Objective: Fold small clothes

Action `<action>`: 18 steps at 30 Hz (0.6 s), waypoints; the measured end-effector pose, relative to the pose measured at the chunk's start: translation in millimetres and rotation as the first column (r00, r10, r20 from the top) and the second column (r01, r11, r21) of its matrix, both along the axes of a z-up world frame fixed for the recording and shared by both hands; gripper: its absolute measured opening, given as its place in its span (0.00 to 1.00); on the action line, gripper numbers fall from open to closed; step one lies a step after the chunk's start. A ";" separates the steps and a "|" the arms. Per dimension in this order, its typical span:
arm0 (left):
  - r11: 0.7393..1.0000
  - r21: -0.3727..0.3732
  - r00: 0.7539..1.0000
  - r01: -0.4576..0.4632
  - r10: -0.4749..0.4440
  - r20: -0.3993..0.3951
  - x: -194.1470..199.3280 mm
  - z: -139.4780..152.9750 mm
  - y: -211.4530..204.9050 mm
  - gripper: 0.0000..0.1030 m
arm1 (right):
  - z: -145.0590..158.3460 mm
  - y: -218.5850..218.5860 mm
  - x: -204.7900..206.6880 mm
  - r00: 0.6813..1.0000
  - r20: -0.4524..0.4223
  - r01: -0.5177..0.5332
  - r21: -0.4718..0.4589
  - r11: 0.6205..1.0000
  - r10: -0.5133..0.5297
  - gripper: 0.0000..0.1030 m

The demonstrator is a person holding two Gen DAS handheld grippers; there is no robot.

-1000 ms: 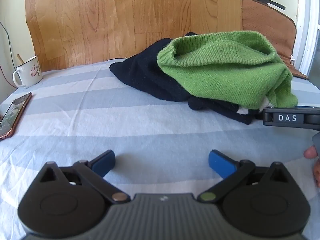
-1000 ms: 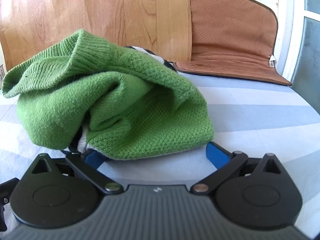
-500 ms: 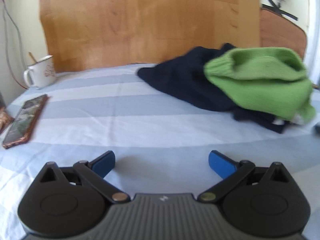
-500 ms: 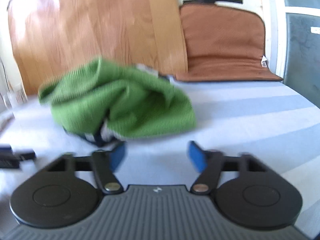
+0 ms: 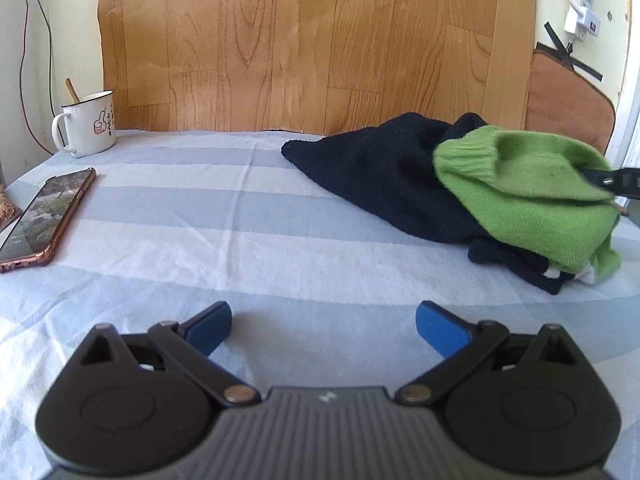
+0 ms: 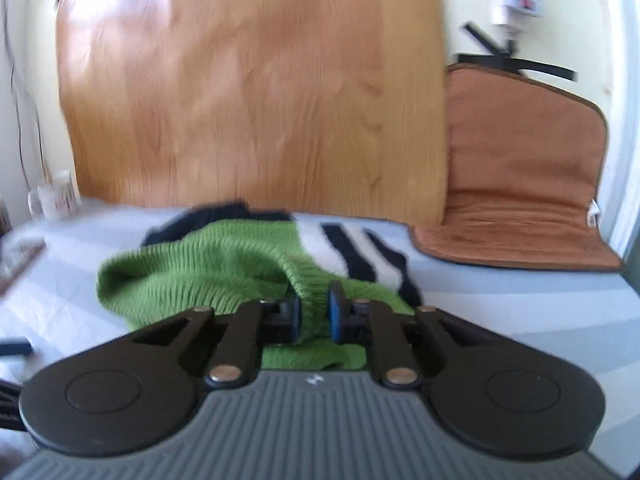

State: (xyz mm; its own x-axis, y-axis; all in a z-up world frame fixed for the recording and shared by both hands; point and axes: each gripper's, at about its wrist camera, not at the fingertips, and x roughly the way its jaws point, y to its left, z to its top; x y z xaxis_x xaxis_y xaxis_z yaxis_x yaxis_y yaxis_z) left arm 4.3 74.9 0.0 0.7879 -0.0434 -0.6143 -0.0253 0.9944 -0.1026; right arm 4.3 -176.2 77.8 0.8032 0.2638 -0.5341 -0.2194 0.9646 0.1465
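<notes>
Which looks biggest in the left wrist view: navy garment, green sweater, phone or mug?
1. Navy garment, though partly covered by the green.
2. Green sweater, close to it in apparent size, so the order is unsure.
3. Phone, nearer the camera, which may inflate it.
4. Mug, farthest back.

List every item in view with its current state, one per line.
Left gripper: open, empty, over the striped sheet.
Right gripper: shut on the green sweater.
Green sweater: crumpled, pinched at one edge.
Dark garment: bunched, partly under the sweater.
Mug: upright.
Phone: flat, screen lit.
</notes>
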 end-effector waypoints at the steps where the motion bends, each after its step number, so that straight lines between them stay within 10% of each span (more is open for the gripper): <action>1: 1.000 -0.014 1.000 0.002 -0.002 0.006 -0.7 0.5 2.0 0.99 | 6.6 -14.0 -9.0 0.999 0.024 0.020 0.034 0.999 -0.021 0.14; 8: 0.984 -0.061 0.983 0.170 -0.165 0.081 -11.1 19.1 -5.2 0.99 | 29.5 -83.3 -119.3 0.993 0.103 0.039 0.120 0.992 -0.052 0.13; 13: 0.910 -0.187 0.926 0.370 -0.344 0.158 -26.0 53.7 -27.0 1.00 | -7.6 -81.4 -156.8 0.987 -0.095 -0.102 0.279 0.955 0.133 0.14; 18: 0.856 -0.247 0.891 0.455 -0.440 0.116 -37.4 52.8 -49.8 1.00 | -13.5 -59.5 -155.3 0.965 -0.084 -0.210 0.321 0.924 0.248 0.14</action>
State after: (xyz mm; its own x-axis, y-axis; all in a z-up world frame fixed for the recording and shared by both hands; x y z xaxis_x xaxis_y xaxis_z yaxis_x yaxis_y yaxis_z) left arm -33.1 25.1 52.8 0.6762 -0.5512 -0.4889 0.4287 0.8340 -0.3474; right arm -151.0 -235.7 64.3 0.6359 0.5989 -0.4867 -0.3908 0.7937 0.4662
